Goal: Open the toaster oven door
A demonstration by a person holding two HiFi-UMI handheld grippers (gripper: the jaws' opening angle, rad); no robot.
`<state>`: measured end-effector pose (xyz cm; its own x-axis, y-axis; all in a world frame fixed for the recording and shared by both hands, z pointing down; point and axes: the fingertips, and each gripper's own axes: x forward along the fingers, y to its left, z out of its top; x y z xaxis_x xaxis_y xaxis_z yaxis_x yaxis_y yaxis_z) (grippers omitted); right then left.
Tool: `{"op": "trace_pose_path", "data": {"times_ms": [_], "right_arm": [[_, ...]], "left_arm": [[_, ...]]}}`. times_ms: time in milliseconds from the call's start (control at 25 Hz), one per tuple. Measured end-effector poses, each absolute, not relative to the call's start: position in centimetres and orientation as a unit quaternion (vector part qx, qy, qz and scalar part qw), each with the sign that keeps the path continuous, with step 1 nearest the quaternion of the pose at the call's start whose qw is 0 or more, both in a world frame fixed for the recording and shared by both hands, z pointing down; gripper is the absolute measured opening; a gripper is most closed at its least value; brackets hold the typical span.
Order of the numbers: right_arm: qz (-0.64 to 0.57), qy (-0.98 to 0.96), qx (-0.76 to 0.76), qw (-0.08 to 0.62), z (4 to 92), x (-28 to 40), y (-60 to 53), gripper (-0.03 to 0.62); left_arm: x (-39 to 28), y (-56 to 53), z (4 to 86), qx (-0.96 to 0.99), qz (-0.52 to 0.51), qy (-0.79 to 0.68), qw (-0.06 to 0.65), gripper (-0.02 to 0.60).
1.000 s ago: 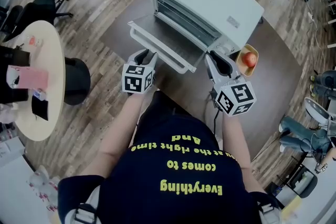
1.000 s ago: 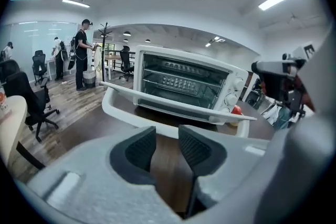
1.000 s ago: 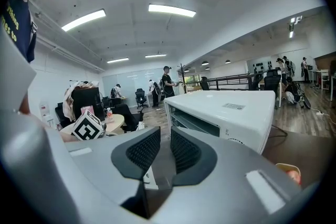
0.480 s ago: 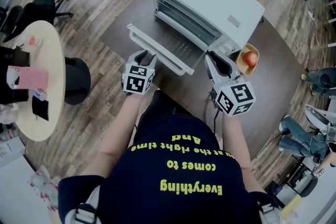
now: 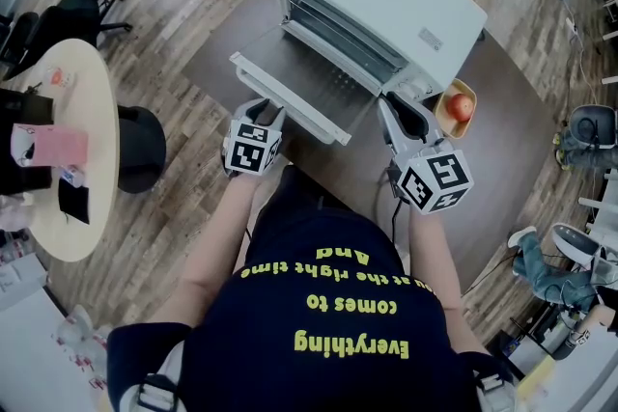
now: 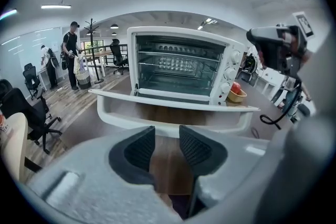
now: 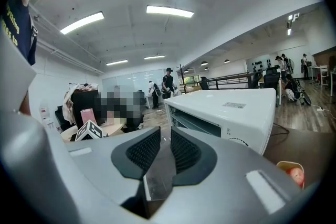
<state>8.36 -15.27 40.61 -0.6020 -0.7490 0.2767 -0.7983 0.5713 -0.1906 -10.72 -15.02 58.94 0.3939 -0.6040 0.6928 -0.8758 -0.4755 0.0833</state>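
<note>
A wood-floored open office holds a dark brown table [image 5: 217, 53], on which the white toaster oven [image 5: 386, 0] stands with its door [image 5: 309, 72] dropped flat towards the person and the wire rack showing inside. The left gripper [image 5: 263, 106] sits just short of the door's white handle bar [image 5: 290, 101], its jaws parted and released with only tabletop between them. The right gripper [image 5: 401, 111] rests by the oven's right front corner, near a small bowl [image 5: 444, 121] with a red apple [image 5: 461, 108], its jaws a narrow gap apart and grasping nothing.
</note>
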Motion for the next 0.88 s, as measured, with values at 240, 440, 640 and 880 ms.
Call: {"op": "trace_pose_path", "data": {"times_ms": [240, 440, 640, 880], "right_arm": [[0.147, -0.881, 0.444, 0.077, 40.4, 8.8, -15.1, 0.078], [0.147, -0.879, 0.446, 0.077, 40.3, 8.9, -15.0, 0.078], [0.148, -0.879, 0.447, 0.077, 40.4, 8.8, -15.2, 0.077], [0.146, -0.878, 0.45, 0.077, 40.2, 9.0, -15.3, 0.077]], "left_arm": [[-10.9, -14.6, 59.9, 0.802, 0.303, -0.46, 0.23, 0.149], [-10.9, -14.3, 60.7, 0.803, 0.306, -0.455, 0.233, 0.14], [-11.1, -14.1, 62.0, 0.799, 0.318, -0.451, 0.239, 0.138], [-11.4, -14.0, 63.2, 0.795, 0.325, -0.449, 0.245, 0.138]]}}
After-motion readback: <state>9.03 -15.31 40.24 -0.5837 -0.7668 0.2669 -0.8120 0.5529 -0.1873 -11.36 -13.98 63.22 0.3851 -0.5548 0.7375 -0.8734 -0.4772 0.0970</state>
